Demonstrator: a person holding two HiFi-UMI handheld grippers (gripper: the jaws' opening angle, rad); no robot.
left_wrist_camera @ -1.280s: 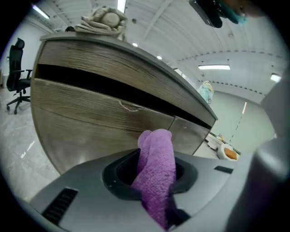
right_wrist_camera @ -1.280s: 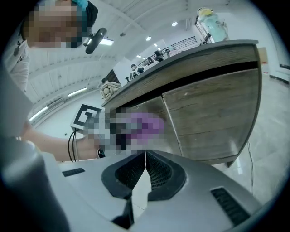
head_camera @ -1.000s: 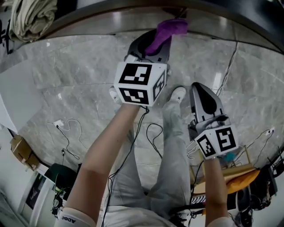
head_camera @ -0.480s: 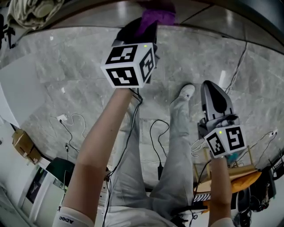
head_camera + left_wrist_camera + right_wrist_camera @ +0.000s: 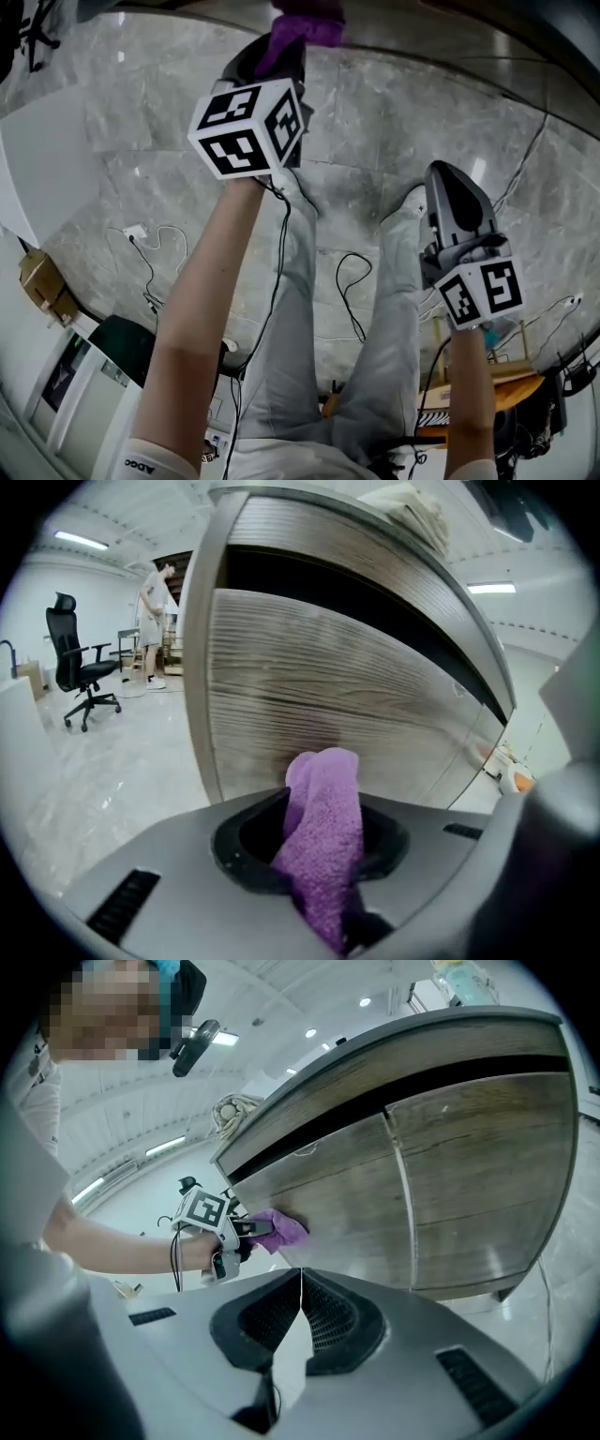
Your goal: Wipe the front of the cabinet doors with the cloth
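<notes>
A purple cloth [image 5: 323, 832] is clamped in my left gripper [image 5: 319, 841], and its free end presses on the brown wood-grain cabinet door [image 5: 328, 696]. In the head view the cloth [image 5: 302, 26] meets the cabinet at the top edge, ahead of the left gripper [image 5: 272, 56]. The right gripper view shows the cloth [image 5: 279, 1228] on the left door [image 5: 328, 1194], with the right door [image 5: 487, 1166] beside it. My right gripper [image 5: 300, 1302] is shut and holds nothing; it hangs lower right in the head view [image 5: 448, 202], away from the cabinet.
The grey marble floor [image 5: 141, 178] carries loose cables [image 5: 347, 291] round the person's legs. A bundled beige cloth [image 5: 234, 1107] lies on the cabinet top. An office chair [image 5: 80, 658] and a standing person [image 5: 153, 611] are far off to the left. Cluttered stands [image 5: 506, 375] are at the lower right.
My left gripper has carried the cloth to the left along the cabinet front. The person's feet have stepped and the view has shifted. My right gripper stays shut at the lower right.
</notes>
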